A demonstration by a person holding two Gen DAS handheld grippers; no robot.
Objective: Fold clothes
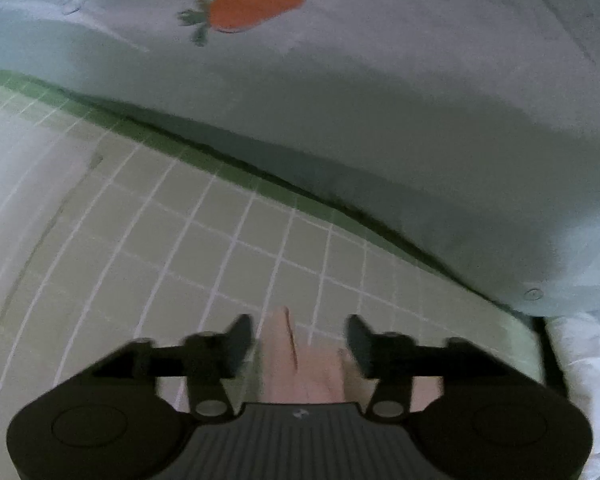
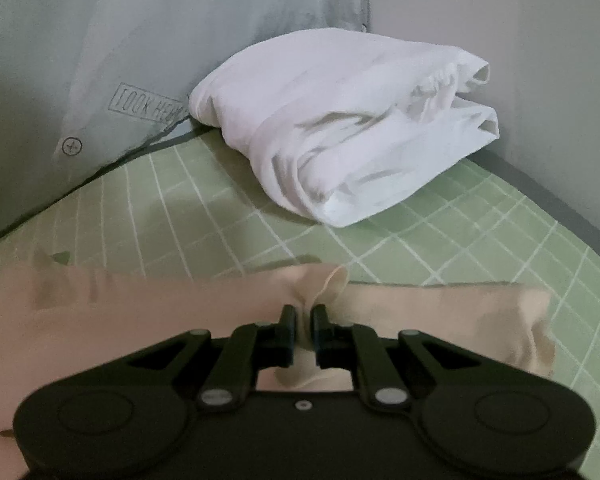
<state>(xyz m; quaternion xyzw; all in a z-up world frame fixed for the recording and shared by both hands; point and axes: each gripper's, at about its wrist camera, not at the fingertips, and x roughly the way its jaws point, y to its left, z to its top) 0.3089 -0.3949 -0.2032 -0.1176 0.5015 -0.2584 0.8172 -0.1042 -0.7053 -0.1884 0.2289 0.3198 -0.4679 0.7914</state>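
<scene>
A pale peach garment (image 2: 440,320) lies across the green checked mat (image 2: 460,240). My right gripper (image 2: 302,314) is shut on a bunched fold of it near its upper edge. In the left wrist view my left gripper (image 1: 298,336) is open, jaws wide apart, over the mat (image 1: 180,240); a strip of the peach garment (image 1: 284,352) shows between its fingers, not gripped.
A folded white garment (image 2: 340,128) sits on the mat at the back, and its edge shows in the left wrist view (image 1: 580,360). A light grey pillow with a carrot print (image 1: 256,10) and a stamped label (image 2: 148,104) lies along the mat's far side. A wall is at right.
</scene>
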